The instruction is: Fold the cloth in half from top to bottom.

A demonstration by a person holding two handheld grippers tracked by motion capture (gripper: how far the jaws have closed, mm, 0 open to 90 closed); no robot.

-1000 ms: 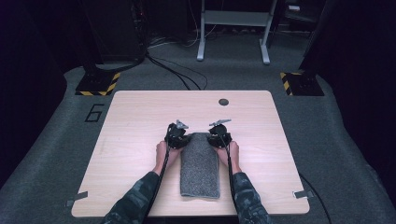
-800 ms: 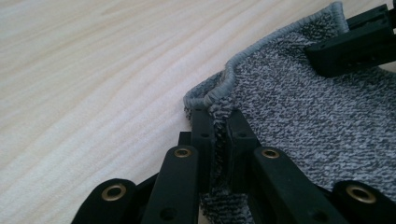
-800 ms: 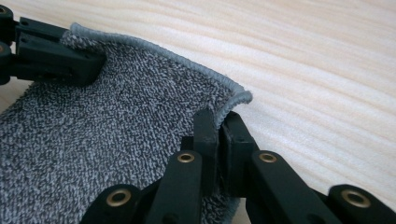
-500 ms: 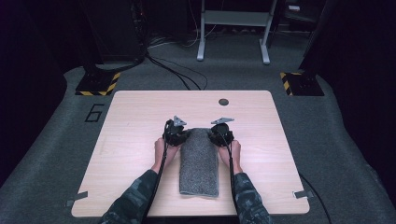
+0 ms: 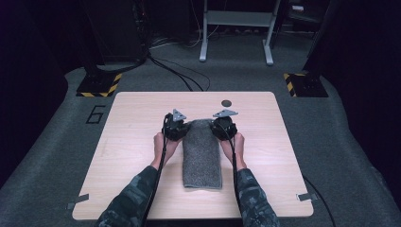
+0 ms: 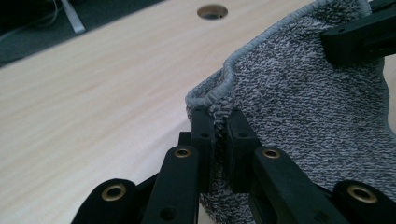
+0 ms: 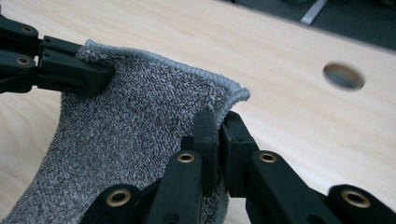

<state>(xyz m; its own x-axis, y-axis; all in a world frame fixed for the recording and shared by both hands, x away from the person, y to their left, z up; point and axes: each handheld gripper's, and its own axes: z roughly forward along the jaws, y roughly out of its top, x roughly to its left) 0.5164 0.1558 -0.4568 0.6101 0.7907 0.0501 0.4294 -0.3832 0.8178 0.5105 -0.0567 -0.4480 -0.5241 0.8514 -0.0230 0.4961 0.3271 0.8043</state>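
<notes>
Left gripper view: left gripper (image 6: pixel 218 140) clamped on grey towel's (image 5: pixel 202 151) far left corner, hemmed edge bunched above pads. Right gripper view: right gripper (image 7: pixel 218 135) pinched likewise on far right corner. Soft, light terry, likely to sag between grips; hemmed corners best hold. High view: towel mid-table (image 5: pixel 132 142), lengthwise toward 12 o'clock, far end raised; forearms parallel from 6 o'clock, palms inward.

A lab or test studio is suggested. A bare wooden table (image 5: pixel 142 142) is set on grey carpet (image 5: pixel 56 156) marked with a number (image 5: pixel 96 114), ringed by dark curtains, cables (image 5: pixel 179 75), a metal stand (image 5: pixel 235 28) and bases taped in yellow-black hazard stripes (image 5: pixel 99 85).
</notes>
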